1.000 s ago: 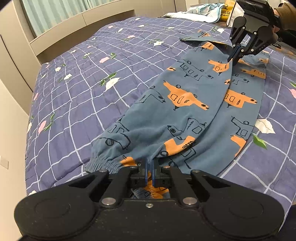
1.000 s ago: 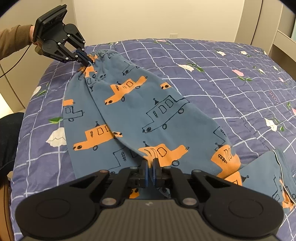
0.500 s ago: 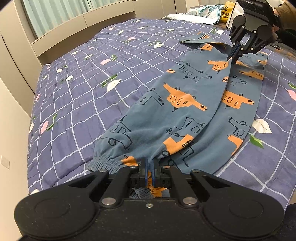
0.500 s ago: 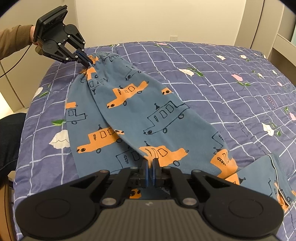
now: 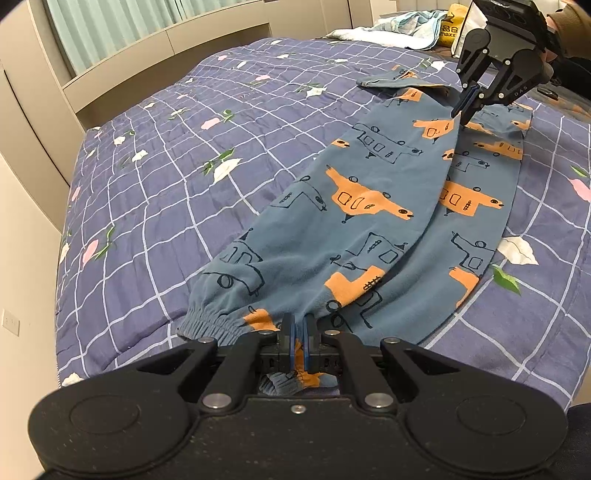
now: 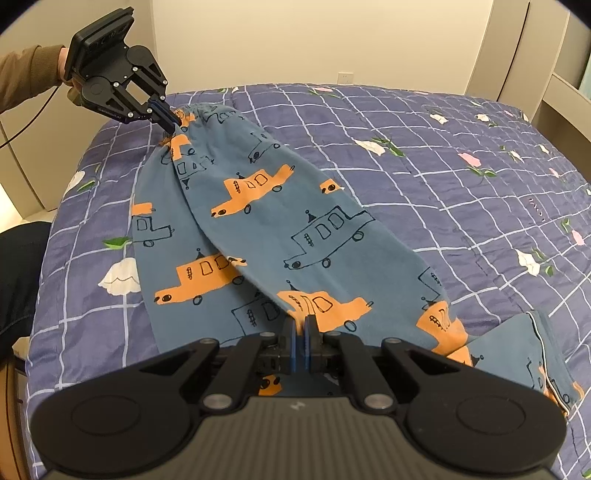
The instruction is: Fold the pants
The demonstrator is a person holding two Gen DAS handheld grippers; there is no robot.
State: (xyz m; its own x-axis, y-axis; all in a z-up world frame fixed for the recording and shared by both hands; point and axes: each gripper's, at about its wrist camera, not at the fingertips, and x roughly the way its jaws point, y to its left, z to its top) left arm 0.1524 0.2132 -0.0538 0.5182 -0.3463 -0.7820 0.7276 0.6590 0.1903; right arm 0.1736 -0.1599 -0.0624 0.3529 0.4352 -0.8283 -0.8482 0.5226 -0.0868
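Spread over the bed is a purple quilt (image 5: 155, 221) with a white grid and small flowers, and on it, stretched between the two tongs, lie the blue fleece pants (image 5: 354, 229) printed with orange and outlined cars, one leg folded over the other. Left gripper (image 5: 298, 325) is clenched on the elastic cuff end; right gripper (image 6: 300, 325) is clenched on the waist end

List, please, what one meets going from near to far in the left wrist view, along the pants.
left gripper shut on the elastic cuff → pants leg lying on the quilt → right gripper shut on the pants → light blue cloth at the far edge.
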